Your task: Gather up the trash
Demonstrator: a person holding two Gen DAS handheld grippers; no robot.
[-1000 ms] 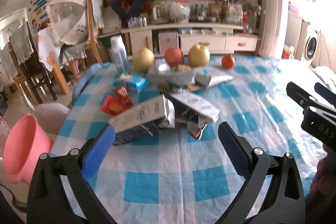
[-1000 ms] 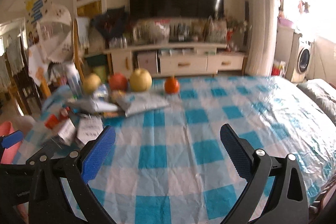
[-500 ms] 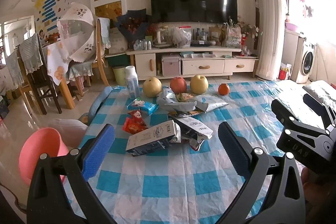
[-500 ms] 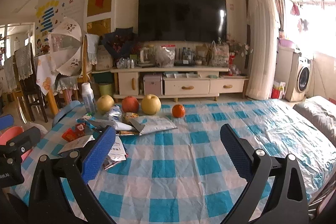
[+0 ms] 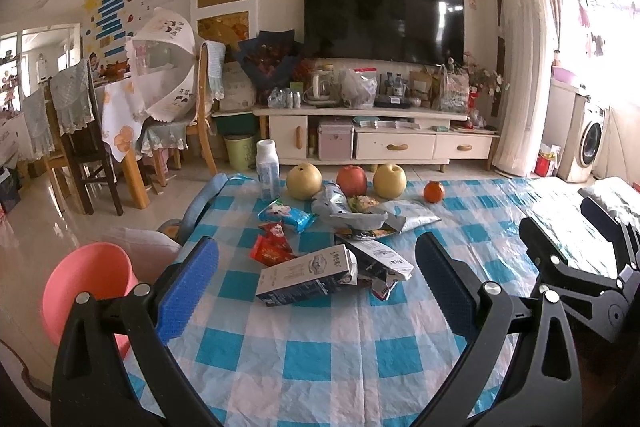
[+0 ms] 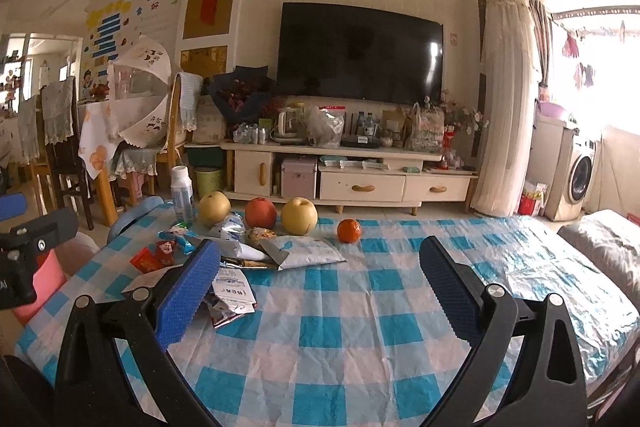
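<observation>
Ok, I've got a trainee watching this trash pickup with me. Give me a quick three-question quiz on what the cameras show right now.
1. True or false: the left gripper is open and holds nothing.
2. Which piece of trash lies nearest the left gripper's fingers: A) the milk carton, B) the blue snack wrapper, C) the silver pouch?
3. How many whole fruits stand in the row at the far edge of the checked tablecloth, and which one is reddest?

Key
1. True; the right gripper is open and empty too.
2. A.
3. Four: two pears, an apple and an orange. The apple is reddest.
</observation>
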